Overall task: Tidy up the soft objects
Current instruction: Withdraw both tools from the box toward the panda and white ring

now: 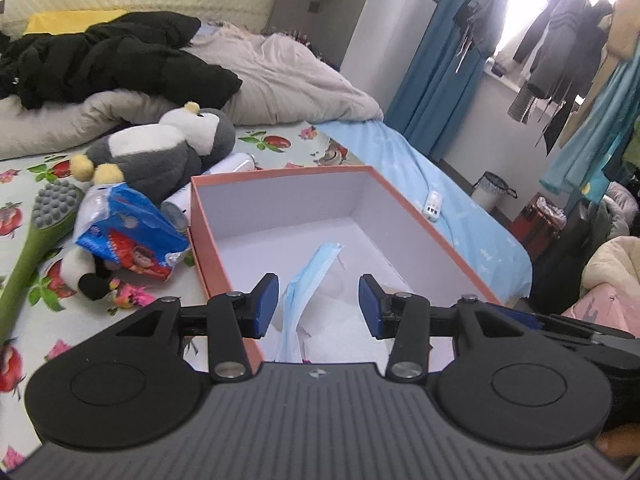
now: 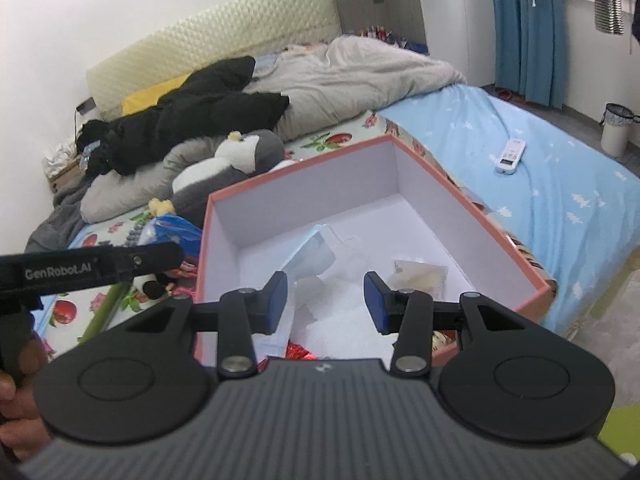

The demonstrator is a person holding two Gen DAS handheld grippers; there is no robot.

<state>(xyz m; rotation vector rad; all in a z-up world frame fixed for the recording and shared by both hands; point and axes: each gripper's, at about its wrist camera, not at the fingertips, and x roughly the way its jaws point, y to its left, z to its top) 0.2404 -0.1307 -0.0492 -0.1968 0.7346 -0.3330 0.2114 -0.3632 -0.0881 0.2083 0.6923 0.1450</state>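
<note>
Both tongs released, nothing gripped — left gripper [image 1: 318,306] and right gripper [image 2: 326,303] hover over the orange box [image 2: 472,204], blue mask [image 1: 308,280] lying inside. Box mostly free. Plush penguin [image 1: 160,148] upper left; remote [image 2: 510,155] clearer in right view.

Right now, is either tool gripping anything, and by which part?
No. The left tool and right tool both stand open above the box; the blue mask lies loose inside, untouched.

Bright daylight, window [image 1: 536,4] blown out w/ glare, soft focus, fisheye warp at edges
</note>
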